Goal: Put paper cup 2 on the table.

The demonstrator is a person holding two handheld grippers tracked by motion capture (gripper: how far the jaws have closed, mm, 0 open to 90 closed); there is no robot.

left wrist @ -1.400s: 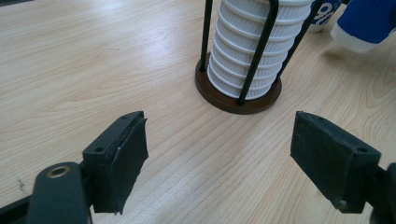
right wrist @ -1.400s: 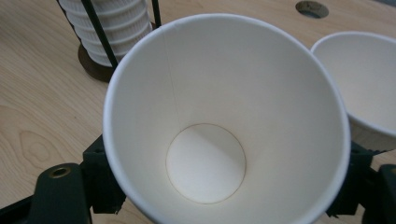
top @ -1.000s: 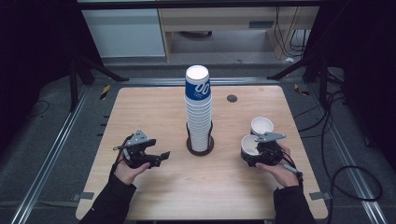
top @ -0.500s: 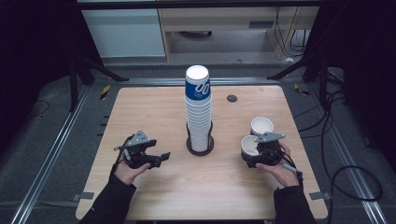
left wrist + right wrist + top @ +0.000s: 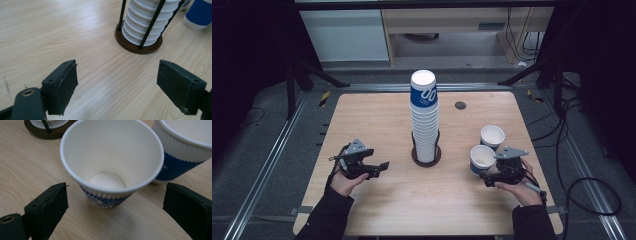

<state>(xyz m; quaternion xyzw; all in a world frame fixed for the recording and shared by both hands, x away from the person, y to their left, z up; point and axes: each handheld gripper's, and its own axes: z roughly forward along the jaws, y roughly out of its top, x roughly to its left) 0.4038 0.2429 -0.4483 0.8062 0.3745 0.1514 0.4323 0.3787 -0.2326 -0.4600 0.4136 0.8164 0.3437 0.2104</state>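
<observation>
Wooden table (image 5: 362, 115), person seated at the near edge, one two-jaw gripper in each hand. Left gripper (image 5: 379, 166): jaws spread wide with bare wood between the pads and nothing grasped; in the left gripper view the pads (image 5: 63, 85) stand far apart over the tabletop. Ahead of them and off toward the right pad stands the tall stack of paper cups (image 5: 424, 120), white ribbed walls with a blue band on the topmost cup, seated in a round dark brown base (image 5: 135, 46) with thin black upright rods (image 5: 150, 25) around the stack. The stack is well apart from the left fingers, no contact. Right gripper (image 5: 488, 176): jaws also released and wide. In the right gripper view a single paper cup (image 5: 111, 167) stands upright and empty, its mouth open to the camera, white inside with a blue pattern low on the ribbed outer wall. It sits just ahead of the two pads and between their lines; the pads (image 5: 50, 207) do not touch its wall, with wood visible on both sides. A second paper cup (image 5: 185, 152) stands just beyond the right pad's side, close beside the first; I cannot tell whether the two cups touch. From the high view both loose cups sit near each other immediately ahead of the right gripper, the farther one (image 5: 492, 136) toward the table's back edge.
</observation>
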